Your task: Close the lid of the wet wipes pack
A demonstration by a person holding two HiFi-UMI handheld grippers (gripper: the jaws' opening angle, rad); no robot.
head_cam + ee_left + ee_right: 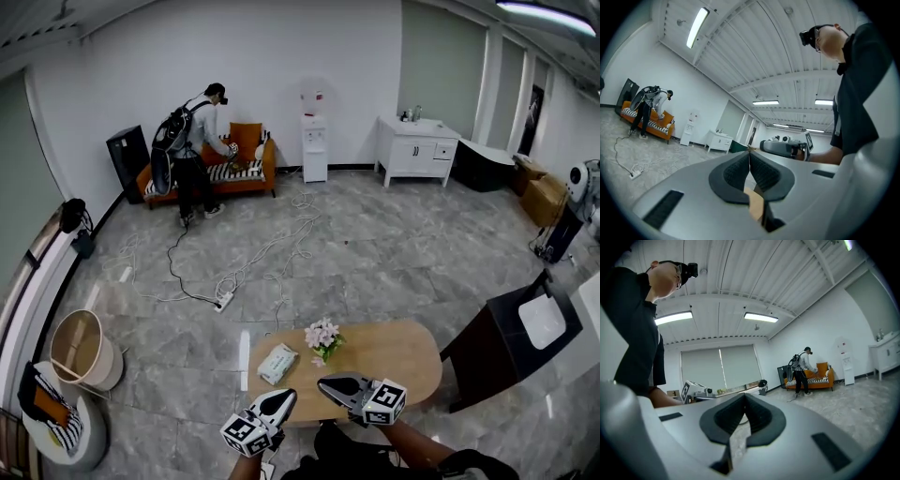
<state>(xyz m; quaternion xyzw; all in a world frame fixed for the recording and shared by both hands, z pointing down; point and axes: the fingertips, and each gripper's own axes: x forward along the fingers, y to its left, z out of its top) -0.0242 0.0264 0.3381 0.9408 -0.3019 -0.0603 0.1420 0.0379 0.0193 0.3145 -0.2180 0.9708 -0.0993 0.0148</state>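
In the head view the wet wipes pack [278, 363], pale green and white, lies flat on the left part of the wooden table [394, 356]. It is too small to tell how its lid stands. My left gripper [286, 397] hovers over the table's near edge, just below the pack, and is shut and empty. A little to its right is my right gripper [324, 382], also shut and empty, below a small bunch of flowers [323, 337]. Both gripper views point up at the room, with my left gripper [749, 153] and my right gripper [744, 394] showing their jaws closed together, and the pack is hidden there.
Cables and a power strip [223, 301] lie on the tiled floor beyond the table. A dark cabinet [511, 337] stands to the right and a round basket [82, 350] to the left. A person [192, 150] stands far off by an orange sofa [211, 171].
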